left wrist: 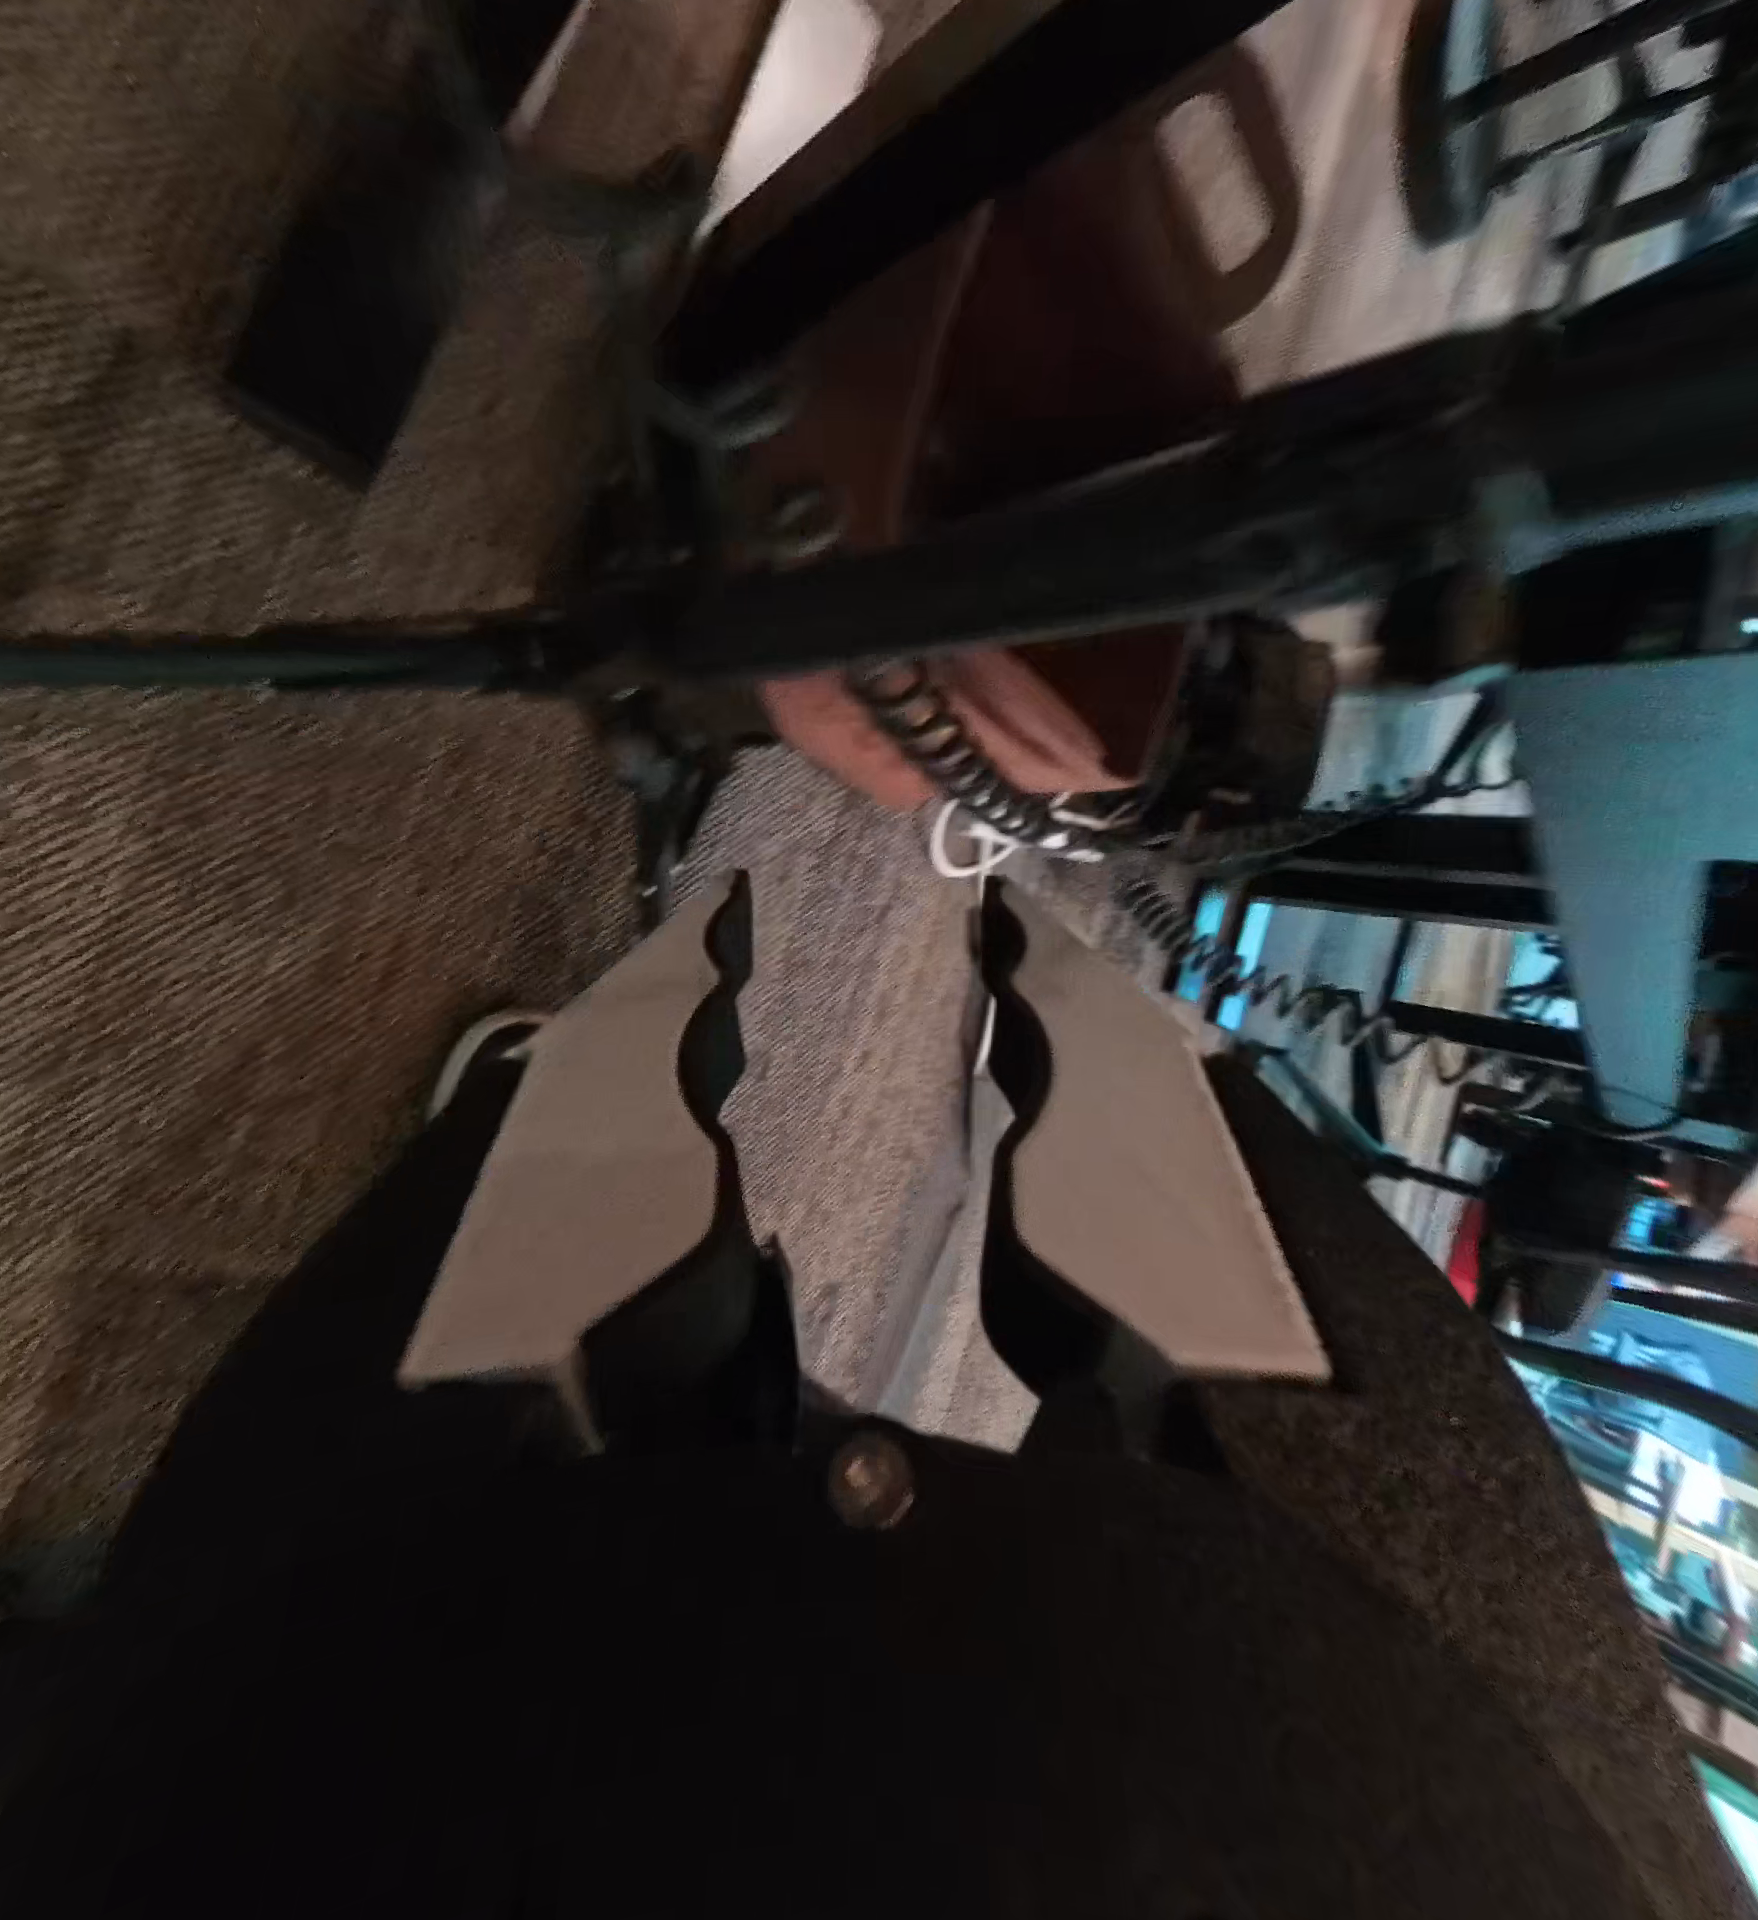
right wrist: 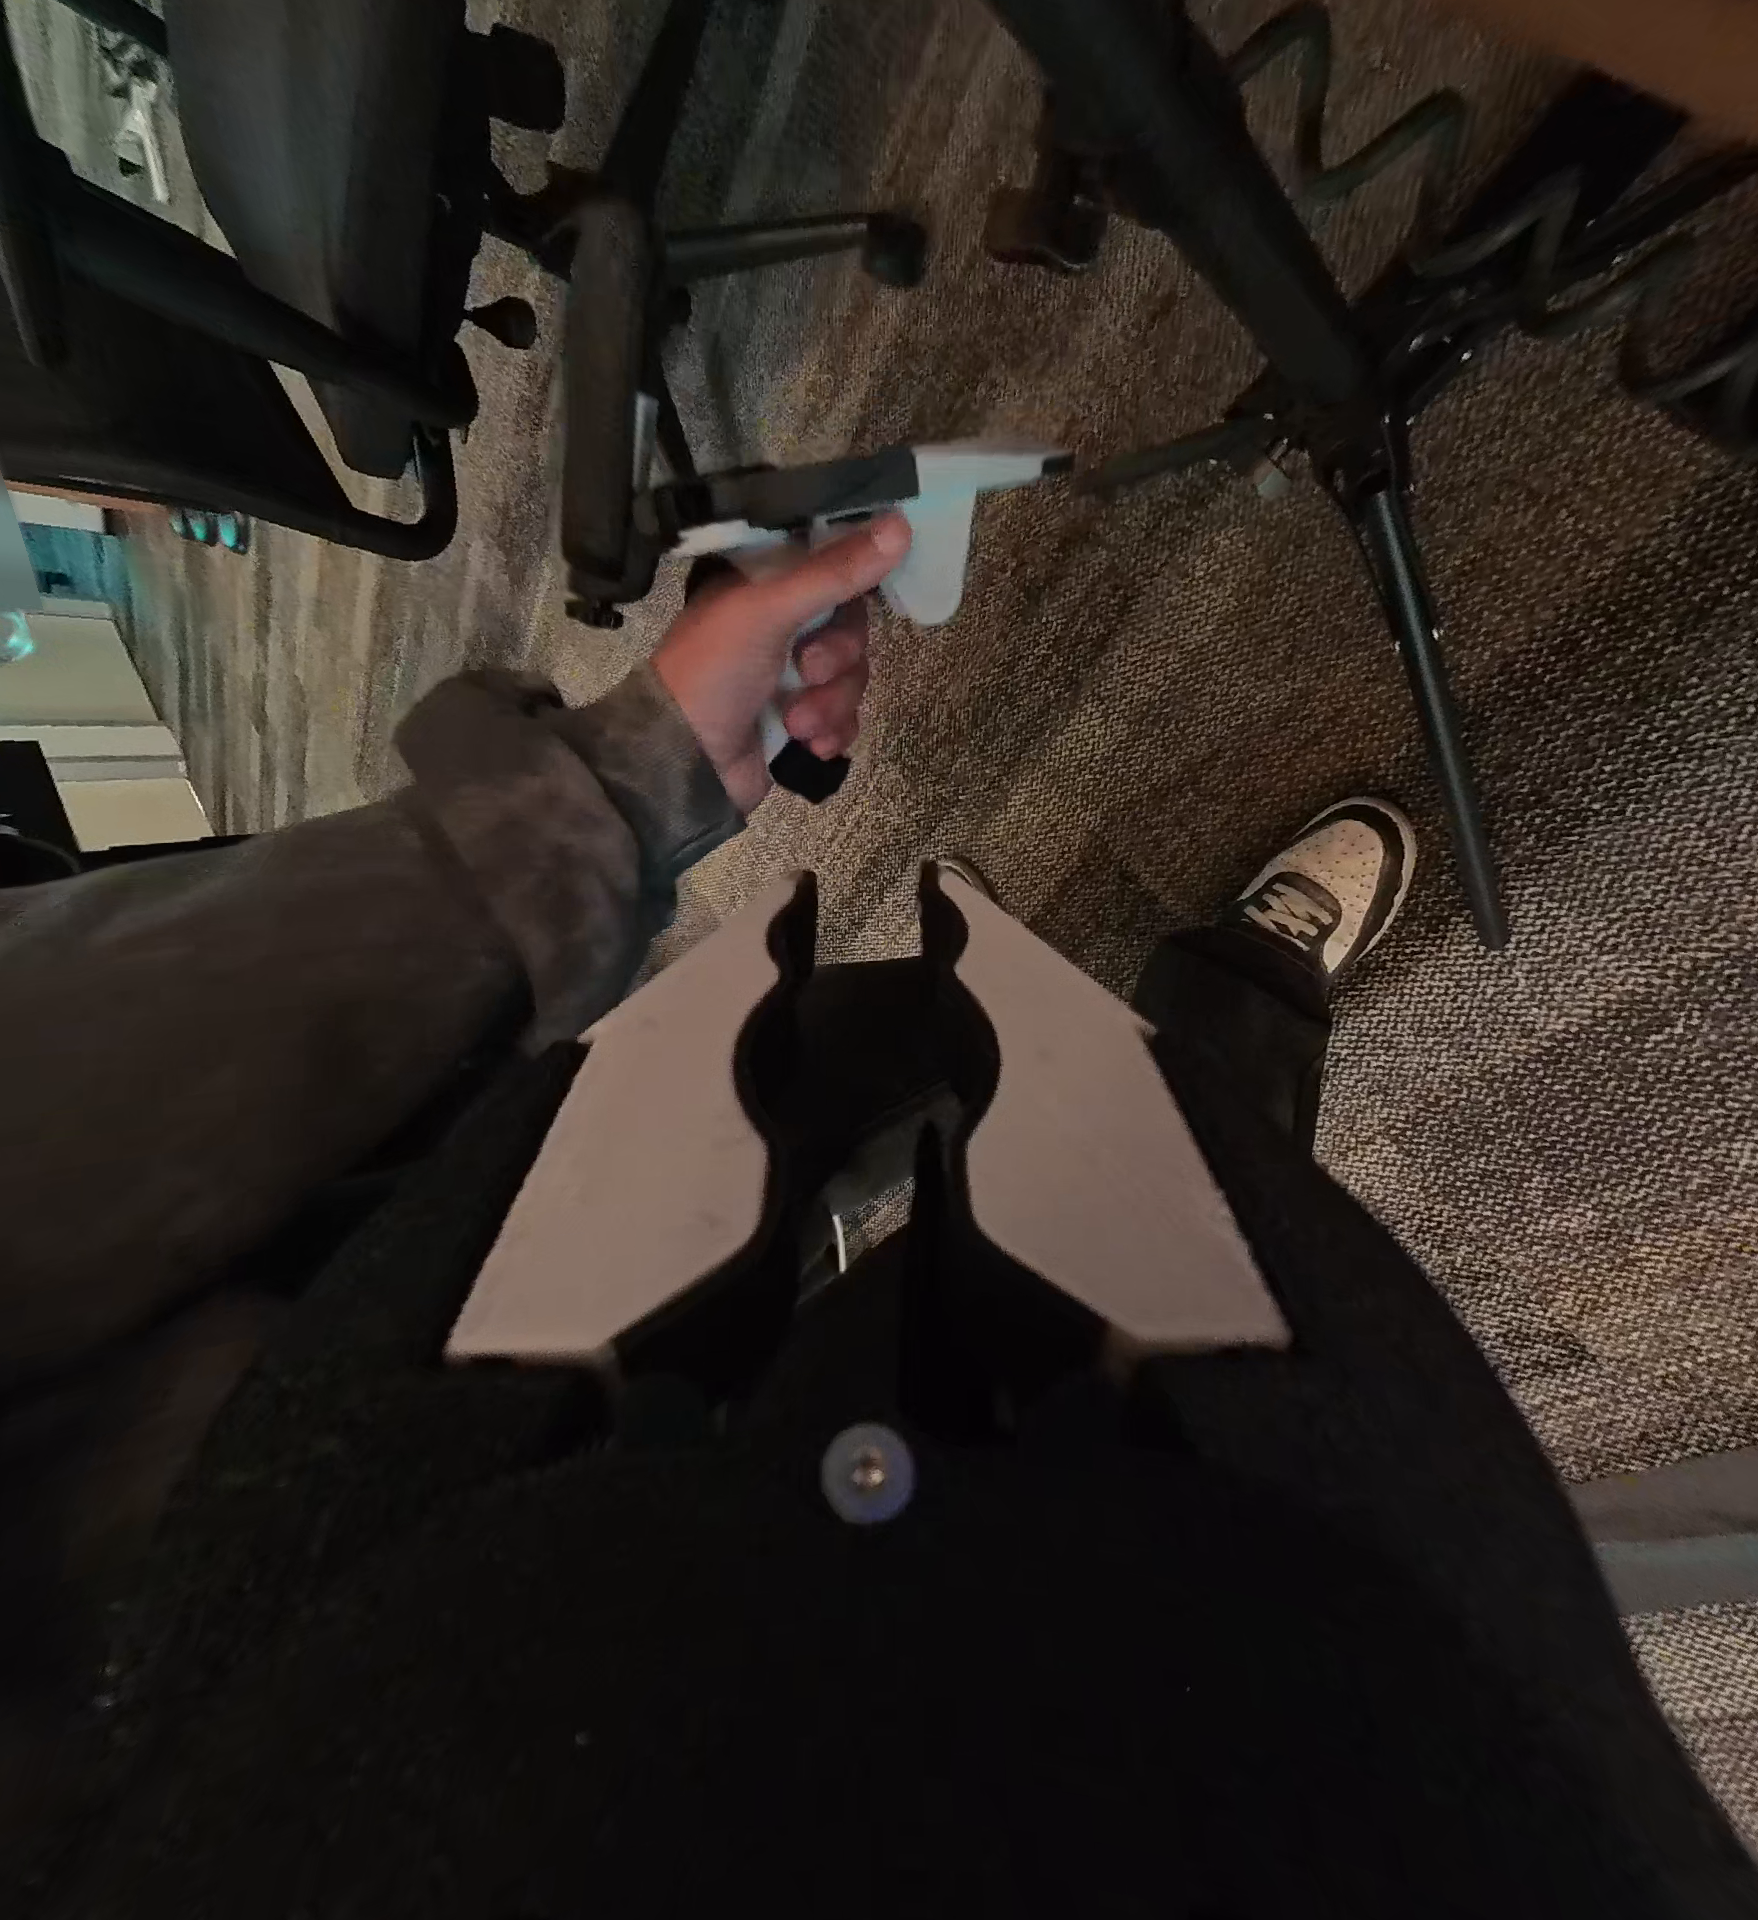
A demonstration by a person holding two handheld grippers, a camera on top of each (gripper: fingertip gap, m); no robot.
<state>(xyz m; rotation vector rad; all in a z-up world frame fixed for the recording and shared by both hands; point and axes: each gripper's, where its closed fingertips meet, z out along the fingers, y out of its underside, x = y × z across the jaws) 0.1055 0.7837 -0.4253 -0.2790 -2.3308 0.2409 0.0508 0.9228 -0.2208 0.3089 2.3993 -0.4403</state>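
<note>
- Grey-brown carpet floor (right wrist: 1633, 1039) beneath me.
- My black-and-white sneaker (right wrist: 1316, 883) planted on it.
- Black tripod leg (right wrist: 1436, 717) resting on it beside the sneaker.
- Office chair base (right wrist: 750, 244) standing farther off.

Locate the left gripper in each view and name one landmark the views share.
Left wrist view: the left gripper fills bottom centre, fingers apart, nothing between them.
Right wrist view: it sits upper centre, held in a hand over the carpet.
Shared landmark: the coiled black cable.
</note>
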